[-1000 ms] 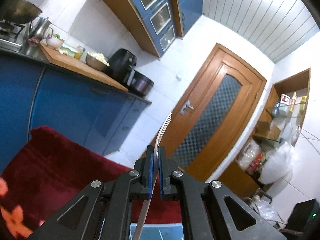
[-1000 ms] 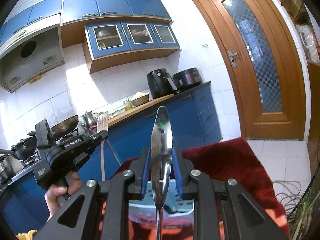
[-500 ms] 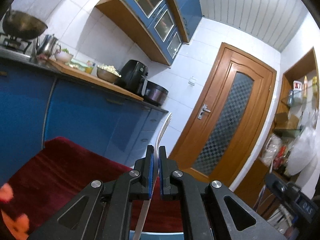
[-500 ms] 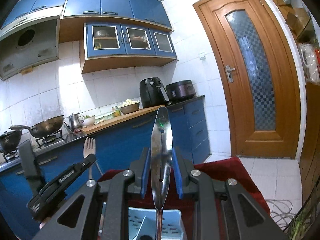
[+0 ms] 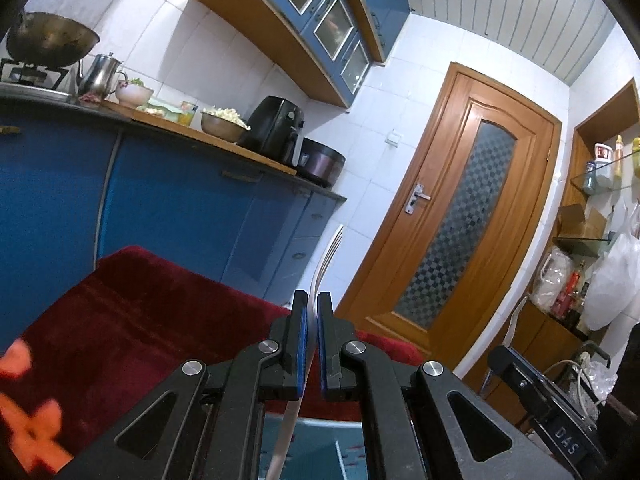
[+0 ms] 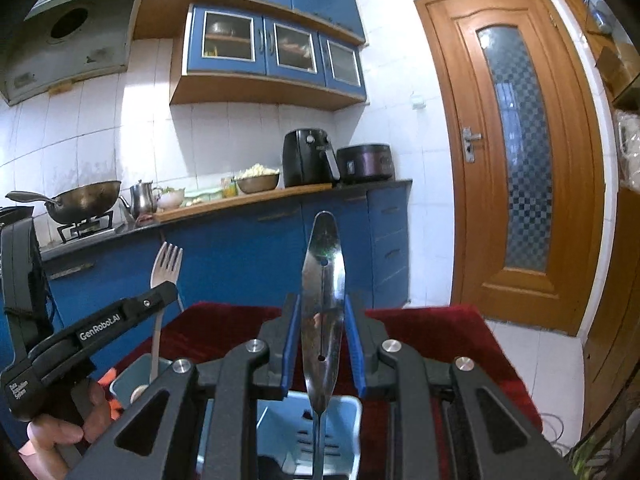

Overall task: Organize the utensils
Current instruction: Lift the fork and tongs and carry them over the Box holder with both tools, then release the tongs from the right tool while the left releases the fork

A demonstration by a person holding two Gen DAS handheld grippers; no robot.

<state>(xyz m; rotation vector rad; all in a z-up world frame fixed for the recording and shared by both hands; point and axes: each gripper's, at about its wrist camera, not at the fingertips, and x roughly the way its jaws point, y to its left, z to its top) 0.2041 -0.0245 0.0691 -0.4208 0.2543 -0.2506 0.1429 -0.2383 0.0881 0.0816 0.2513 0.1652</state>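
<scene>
In the left wrist view my left gripper (image 5: 312,300) is shut on a pale fork (image 5: 329,254), seen edge-on with its tines up. The right wrist view shows that fork (image 6: 166,268) upright in the left gripper (image 6: 162,294), its handle reaching down to the left compartment of a pale blue utensil holder (image 6: 349,412). My right gripper (image 6: 322,300) is shut on a shiny steel utensil (image 6: 323,258). The utensil's broad flat part points up and its thin stem runs down over the holder's middle.
The holder stands on a dark red cloth (image 6: 440,340) with orange flowers. Behind are blue cabinets (image 6: 248,256), a counter with a wok, kettle, bowls and an air fryer (image 6: 306,158), and a wooden door (image 6: 516,152). A hand (image 6: 60,436) grips the left tool.
Both grippers have sunk toward the holder and rolled closer to upright. The left gripper with the fork has come nearer to the right one. Neither grip has changed.
</scene>
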